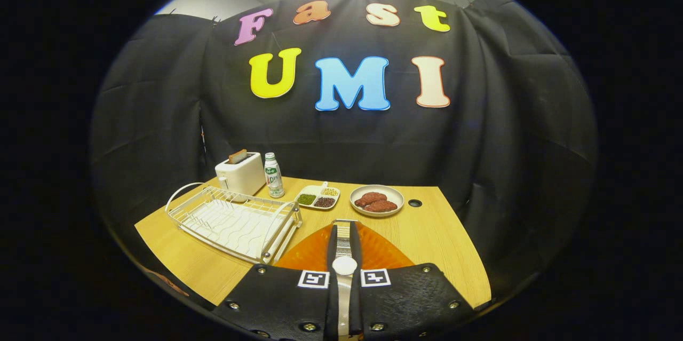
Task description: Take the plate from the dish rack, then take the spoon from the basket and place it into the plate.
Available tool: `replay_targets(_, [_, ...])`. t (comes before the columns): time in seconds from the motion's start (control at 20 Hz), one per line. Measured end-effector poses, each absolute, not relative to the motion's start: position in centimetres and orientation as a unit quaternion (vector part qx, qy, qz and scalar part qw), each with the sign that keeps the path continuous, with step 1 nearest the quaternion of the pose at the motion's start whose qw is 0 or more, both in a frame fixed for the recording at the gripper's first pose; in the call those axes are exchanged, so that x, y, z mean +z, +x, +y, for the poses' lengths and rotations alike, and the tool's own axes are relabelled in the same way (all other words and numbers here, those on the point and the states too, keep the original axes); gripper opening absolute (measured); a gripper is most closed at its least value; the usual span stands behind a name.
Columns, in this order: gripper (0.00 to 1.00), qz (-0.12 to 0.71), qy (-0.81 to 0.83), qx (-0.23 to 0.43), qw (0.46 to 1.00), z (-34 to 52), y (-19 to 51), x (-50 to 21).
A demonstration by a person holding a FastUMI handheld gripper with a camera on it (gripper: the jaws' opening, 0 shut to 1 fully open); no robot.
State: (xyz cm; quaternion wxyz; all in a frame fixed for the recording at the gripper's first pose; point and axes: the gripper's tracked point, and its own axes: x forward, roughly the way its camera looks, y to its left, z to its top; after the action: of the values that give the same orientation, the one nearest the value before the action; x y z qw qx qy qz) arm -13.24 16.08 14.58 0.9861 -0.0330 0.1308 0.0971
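Note:
An orange ribbed plate (pixel 380 252) lies flat on the wooden table (pixel 443 255), directly under my fingers and spreading out to both sides of them. My gripper (pixel 343 230) stands over its middle with the fingers drawn close together. A thin silvery metal piece, seemingly the spoon (pixel 343 234), sits pinched between them and runs back along the gap. The white wire dish rack (pixel 235 221) stands just left of the plate with nothing in its slots.
Behind the rack stand a white toaster (pixel 241 173) holding a slice and a small bottle (pixel 274 175). A divided dish of beans (pixel 318 198) and a grey plate of brown patties (pixel 376 200) sit beyond the fingers. A cable hole (pixel 414 203) is at the right.

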Motion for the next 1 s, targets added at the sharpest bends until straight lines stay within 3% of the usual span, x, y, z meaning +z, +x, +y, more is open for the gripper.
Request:
replay_targets(0.4, [0.07,0.21,-0.049,0.119,0.969,18.2,-13.0,8.7])
replay_targets(1.0, [0.07,0.241,-0.045,0.155,0.957,21.7,-10.6,3.9])
